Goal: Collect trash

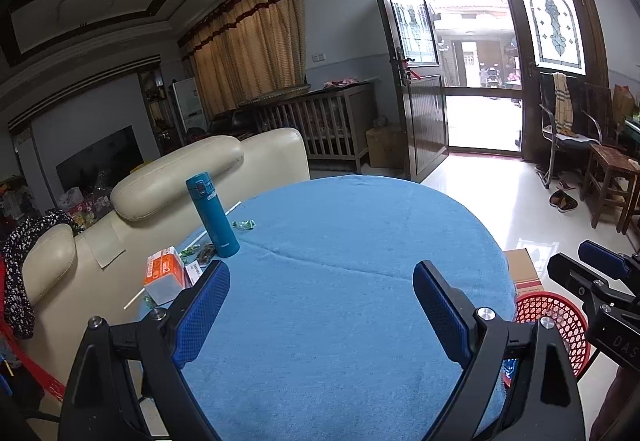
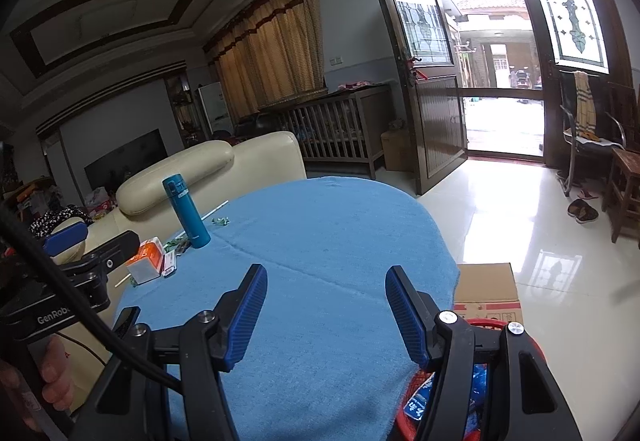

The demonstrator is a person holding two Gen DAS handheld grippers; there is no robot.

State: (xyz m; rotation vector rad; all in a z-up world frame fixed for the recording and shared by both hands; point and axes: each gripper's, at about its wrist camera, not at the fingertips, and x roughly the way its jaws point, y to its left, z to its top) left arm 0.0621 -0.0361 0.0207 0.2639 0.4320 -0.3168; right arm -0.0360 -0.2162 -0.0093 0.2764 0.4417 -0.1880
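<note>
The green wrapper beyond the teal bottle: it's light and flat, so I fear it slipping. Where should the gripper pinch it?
Probably pinch the green wrapper at its crumpled middle, coming down from above with the left gripper, whose jaws are open. It lies flat on the blue tablecloth, just right of the teal bottle, so approach from the bare cloth side.

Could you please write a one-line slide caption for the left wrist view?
Open left gripper above the blue tablecloth; wrappers beside a teal flask, red basket at right.
</note>
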